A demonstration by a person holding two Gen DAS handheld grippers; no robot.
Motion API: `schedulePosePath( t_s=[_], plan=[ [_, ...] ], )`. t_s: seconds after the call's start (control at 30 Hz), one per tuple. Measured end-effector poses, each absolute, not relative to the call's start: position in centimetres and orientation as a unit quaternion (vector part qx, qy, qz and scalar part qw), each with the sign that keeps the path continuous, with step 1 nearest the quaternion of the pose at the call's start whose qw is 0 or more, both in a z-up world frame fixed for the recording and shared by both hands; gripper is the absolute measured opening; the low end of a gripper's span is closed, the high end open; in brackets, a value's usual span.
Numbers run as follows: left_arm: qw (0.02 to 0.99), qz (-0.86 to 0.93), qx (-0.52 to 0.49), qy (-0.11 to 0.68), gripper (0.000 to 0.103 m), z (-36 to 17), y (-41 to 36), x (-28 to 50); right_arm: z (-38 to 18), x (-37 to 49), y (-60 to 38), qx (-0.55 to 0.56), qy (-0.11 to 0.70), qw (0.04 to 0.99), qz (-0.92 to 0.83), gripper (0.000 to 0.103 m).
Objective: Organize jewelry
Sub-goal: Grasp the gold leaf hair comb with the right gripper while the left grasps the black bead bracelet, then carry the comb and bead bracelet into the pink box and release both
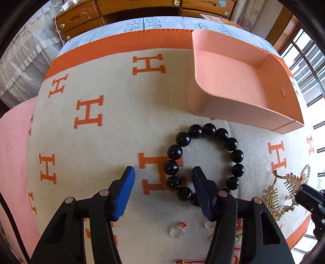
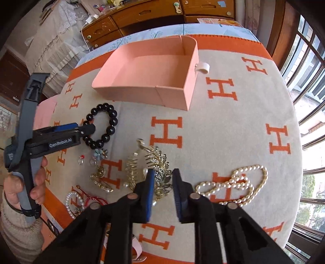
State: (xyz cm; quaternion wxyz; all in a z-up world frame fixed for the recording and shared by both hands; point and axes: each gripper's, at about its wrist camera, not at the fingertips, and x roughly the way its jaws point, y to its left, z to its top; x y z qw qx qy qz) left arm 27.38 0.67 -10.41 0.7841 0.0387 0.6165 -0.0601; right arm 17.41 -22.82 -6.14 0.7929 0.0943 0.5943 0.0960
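A black bead bracelet (image 1: 203, 160) lies flat on the H-patterned blanket; it also shows in the right wrist view (image 2: 102, 126). My left gripper (image 1: 163, 172) is open, its fingers straddling the bracelet's left side, with one finger inside the ring. An empty pink box (image 1: 241, 81) stands beyond the bracelet, also seen in the right wrist view (image 2: 150, 75). My right gripper (image 2: 163, 176) is open around a gold and silver leaf brooch (image 2: 160, 174) without gripping it. A pearl necklace (image 2: 233, 184) lies to its right.
Gold hair combs (image 2: 132, 172), a gold brooch (image 2: 99, 176), a red-stone ring (image 1: 178, 229), a flower ring (image 2: 99, 154), a pearl bracelet (image 2: 73, 201) and red cord lie near the blanket's (image 2: 203, 130) front edge. Wooden drawers (image 2: 154, 12) stand behind.
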Motion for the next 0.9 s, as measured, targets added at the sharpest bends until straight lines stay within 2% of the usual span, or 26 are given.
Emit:
schedulePosePath(
  t_s=[0.03, 0.13, 0.23, 0.3, 0.33, 0.37, 0.4, 0.47, 0.5, 0.9],
  plan=[
    [0.783, -0.059, 0.040, 0.617, 0.057, -10.5, 0.6, 27.4, -5.5, 17.6, -22.9, 0.099, 0.589, 0.796, 0.097, 0.004],
    [0.782, -0.059, 0.042, 0.620, 0.057, -10.6, 0.5, 27.5, -3.6, 18.3, -22.9, 0.096, 0.570, 0.810, 0.098, 0.003],
    [0.779, -0.063, 0.043, 0.622, 0.051, -10.6, 0.3, 27.5, -3.2, 19.1, -22.7, 0.099, 0.573, 0.807, 0.102, 0.003],
    [0.779, -0.068, 0.048, 0.621, 0.037, -10.4, 0.0, 27.7, -3.6, 19.4, -22.7, 0.093, 0.581, 0.803, 0.095, 0.003],
    [0.780, -0.071, 0.049, 0.620, 0.019, -10.2, -0.1, 27.7, -4.0, 19.6, -22.6, 0.090, 0.583, 0.801, 0.095, 0.004],
    [0.779, -0.072, 0.050, 0.621, 0.013, -10.2, -0.3, 27.5, -4.4, 19.6, -22.7, 0.090, 0.587, 0.799, 0.097, 0.008],
    [0.779, -0.070, 0.053, 0.621, 0.013, -10.2, -0.5, 27.5, -4.8, 19.6, -22.8, 0.090, 0.590, 0.797, 0.097, 0.014],
    [0.782, -0.067, 0.052, 0.617, 0.012, -10.2, -0.5, 27.3, -5.7, 19.4, -22.6, 0.088, 0.592, 0.796, 0.091, 0.047],
    [0.782, -0.068, 0.045, 0.618, 0.012, -10.1, -0.4, 27.2, -6.1, 19.3, -22.7, 0.087, 0.593, 0.796, 0.088, 0.051],
    [0.816, -0.094, 0.011, 0.571, 0.012, -4.5, -0.8, 24.2, -9.2, 19.6, -21.2, 0.036, 0.620, 0.779, 0.083, 0.051]
  ],
)
